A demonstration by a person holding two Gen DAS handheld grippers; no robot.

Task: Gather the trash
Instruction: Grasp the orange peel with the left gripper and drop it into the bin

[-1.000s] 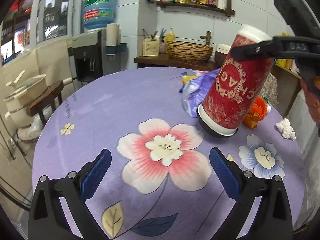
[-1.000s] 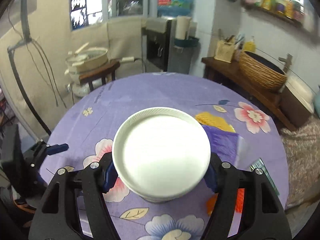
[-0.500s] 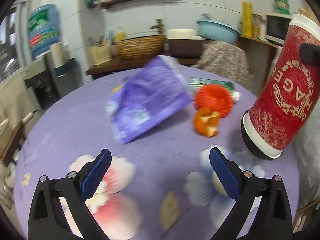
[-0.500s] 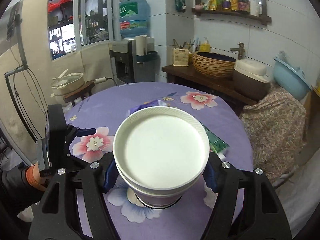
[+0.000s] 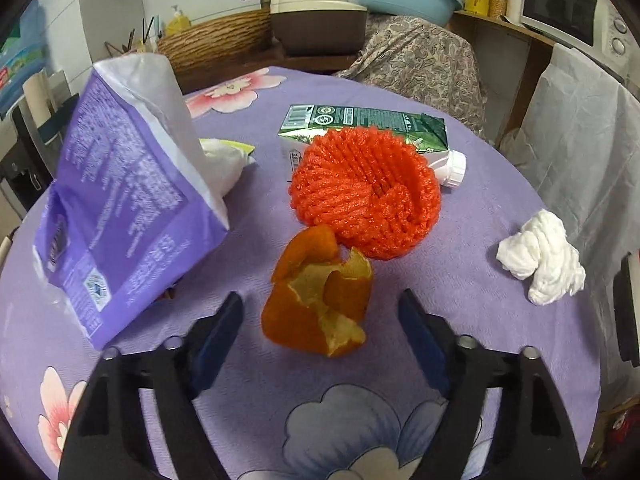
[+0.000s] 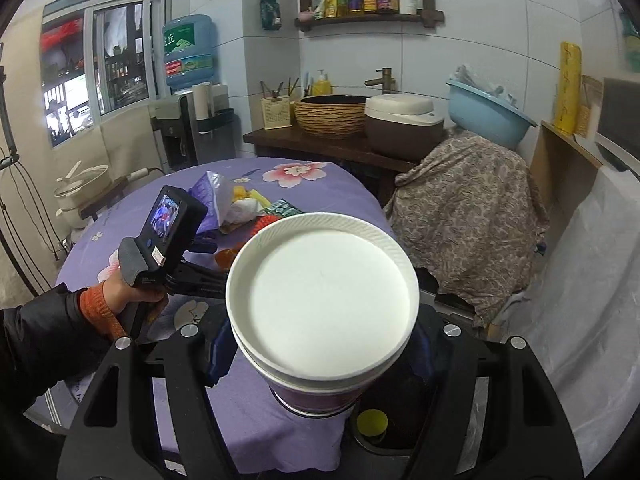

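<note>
My left gripper [image 5: 320, 320] is open, its jaws either side of an orange peel [image 5: 318, 304] on the purple floral tablecloth [image 5: 460, 248]. Behind the peel lie a red foam fruit net [image 5: 366, 192], a green drink carton [image 5: 360, 122], a purple bag [image 5: 120, 208] and a crumpled white tissue [image 5: 538, 258]. My right gripper [image 6: 320, 356] is shut on a red paper cup with a white lid [image 6: 322, 296], held past the table's edge over a dark bin [image 6: 384, 412] below. The left gripper [image 6: 160, 248] shows in the right wrist view.
A chair draped in patterned cloth [image 6: 464, 208] stands by the table. A wooden counter [image 6: 332, 148] with a wicker basket, rice cooker and blue basin is behind. White sheeting [image 6: 580, 280] hangs at the right. A water dispenser [image 6: 188, 92] stands at the back left.
My left gripper has swung right and come down around the orange peel. My right gripper has carried the cup off the table's right edge to above the bin.
</note>
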